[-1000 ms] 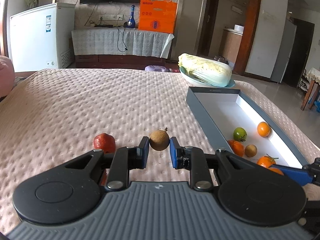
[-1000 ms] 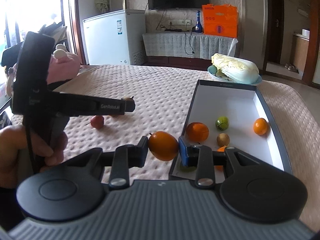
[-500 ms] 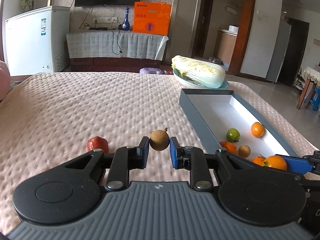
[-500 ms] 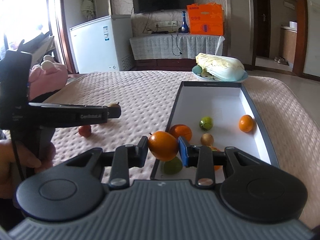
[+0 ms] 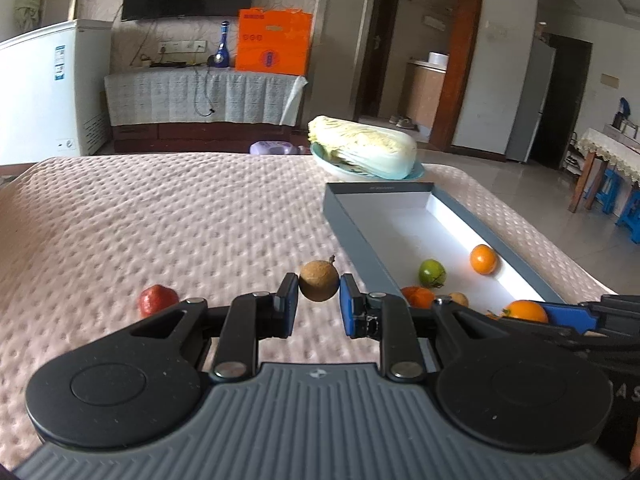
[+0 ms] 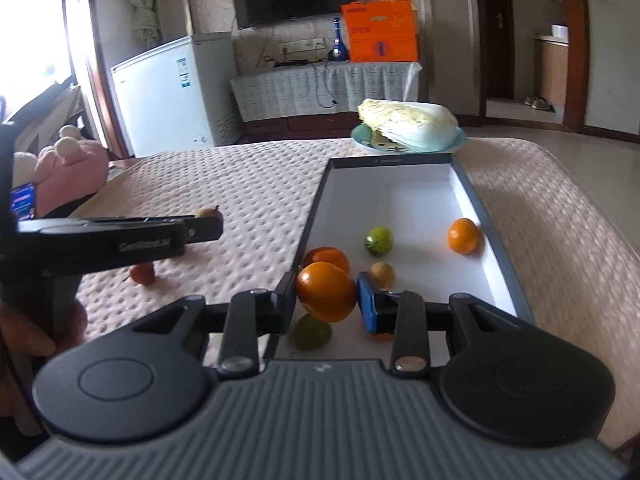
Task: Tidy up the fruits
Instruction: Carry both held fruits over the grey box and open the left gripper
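Note:
My left gripper (image 5: 319, 289) is shut on a small brown round fruit (image 5: 319, 281), held above the pink bedspread left of the grey box (image 5: 352, 236). A red fruit (image 5: 157, 300) lies on the bedspread to its left. My right gripper (image 6: 326, 293) is shut on an orange (image 6: 326, 291) over the near left corner of the box (image 6: 494, 240). Inside the box lie an orange (image 6: 463, 236), a green fruit (image 6: 379, 241), a brown fruit (image 6: 382, 274), another orange (image 6: 329, 257) and a green fruit (image 6: 313, 332) under my right gripper. From the right wrist view, the left gripper (image 6: 214, 222) shows side-on at left.
A cabbage on a blue plate (image 5: 362, 152) sits past the box's far end. A pink plush toy (image 6: 68, 172) rests at the bed's left edge. A white freezer (image 6: 176, 92) and a cloth-covered cabinet (image 5: 200, 96) stand beyond the bed. A person's hand (image 6: 28, 328) holds the left gripper.
My right gripper has moved right with the orange, from beside the box's left wall to over its near corner. The left gripper has kept its place and turned slightly right.

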### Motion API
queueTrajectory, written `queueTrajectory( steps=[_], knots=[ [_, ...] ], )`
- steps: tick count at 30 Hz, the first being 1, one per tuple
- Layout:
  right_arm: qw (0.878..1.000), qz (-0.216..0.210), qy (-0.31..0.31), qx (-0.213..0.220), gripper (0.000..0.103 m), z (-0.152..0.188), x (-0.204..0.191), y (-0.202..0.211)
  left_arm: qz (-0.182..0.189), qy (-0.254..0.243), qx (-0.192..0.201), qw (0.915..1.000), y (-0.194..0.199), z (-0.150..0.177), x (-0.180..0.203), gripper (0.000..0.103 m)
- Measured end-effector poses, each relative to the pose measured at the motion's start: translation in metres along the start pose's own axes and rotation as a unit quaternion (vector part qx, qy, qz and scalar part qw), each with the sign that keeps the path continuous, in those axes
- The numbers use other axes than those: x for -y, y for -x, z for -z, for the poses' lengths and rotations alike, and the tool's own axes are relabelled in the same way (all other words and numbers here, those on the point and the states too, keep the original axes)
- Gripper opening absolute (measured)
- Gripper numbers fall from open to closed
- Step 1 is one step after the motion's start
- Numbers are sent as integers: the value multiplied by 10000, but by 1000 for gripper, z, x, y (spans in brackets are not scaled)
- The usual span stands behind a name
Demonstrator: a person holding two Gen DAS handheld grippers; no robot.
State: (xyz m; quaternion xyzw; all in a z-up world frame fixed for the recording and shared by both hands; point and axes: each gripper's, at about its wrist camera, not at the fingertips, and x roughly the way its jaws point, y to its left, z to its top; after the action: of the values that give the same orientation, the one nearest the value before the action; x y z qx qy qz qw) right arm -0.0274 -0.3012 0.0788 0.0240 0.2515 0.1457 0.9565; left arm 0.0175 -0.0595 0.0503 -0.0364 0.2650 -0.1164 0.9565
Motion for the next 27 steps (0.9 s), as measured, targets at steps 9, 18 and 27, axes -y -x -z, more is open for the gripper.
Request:
queueTrajectory(
  steps=[9,18,27],
  knots=[
    [9998,125,-139,-63,36,1,13,-1,364,-140,69,9992,-8,-5,12,26],
    [9996,159,-114,-224,36,4,18,-6,633,-245,106,9976,-27,-15,26,26],
    [9991,183,-63,-366,36,5,18,-14,945,-409,121,9946,-62,-26,47,26]
  ],
)
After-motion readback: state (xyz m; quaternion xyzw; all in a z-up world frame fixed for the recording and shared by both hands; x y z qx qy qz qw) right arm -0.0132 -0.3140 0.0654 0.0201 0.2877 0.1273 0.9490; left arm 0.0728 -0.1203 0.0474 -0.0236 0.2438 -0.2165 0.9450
